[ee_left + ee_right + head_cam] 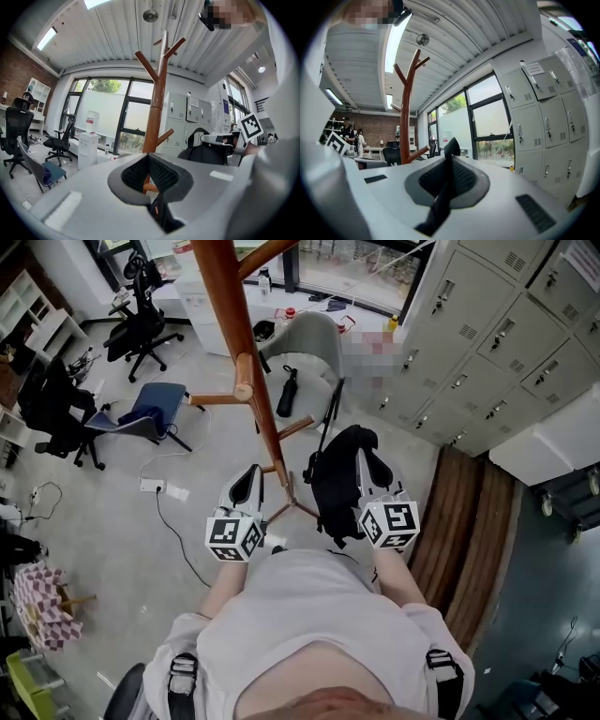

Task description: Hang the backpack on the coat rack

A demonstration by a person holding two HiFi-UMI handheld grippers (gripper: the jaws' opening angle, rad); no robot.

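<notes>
The wooden coat rack (253, 381) rises right in front of me, its pole and upward pegs also showing in the left gripper view (157, 108) and the right gripper view (407, 117). A black backpack (337, 484) hangs just right of the pole. My right gripper (367, 460) is shut on a black strap (440, 197) of it. My left gripper (251, 474) sits left of the pole, jaws together, with a black strap with an orange tag (159, 213) trailing from them. The backpack (204, 154) appears at the right in the left gripper view.
Grey lockers (497, 343) line the right side. A blue chair (150, 409) and black office chairs (141, 320) stand to the left, a grey chair (314, 348) with a black umbrella (288, 390) behind the rack. A power strip and cable (155, 486) lie on the floor.
</notes>
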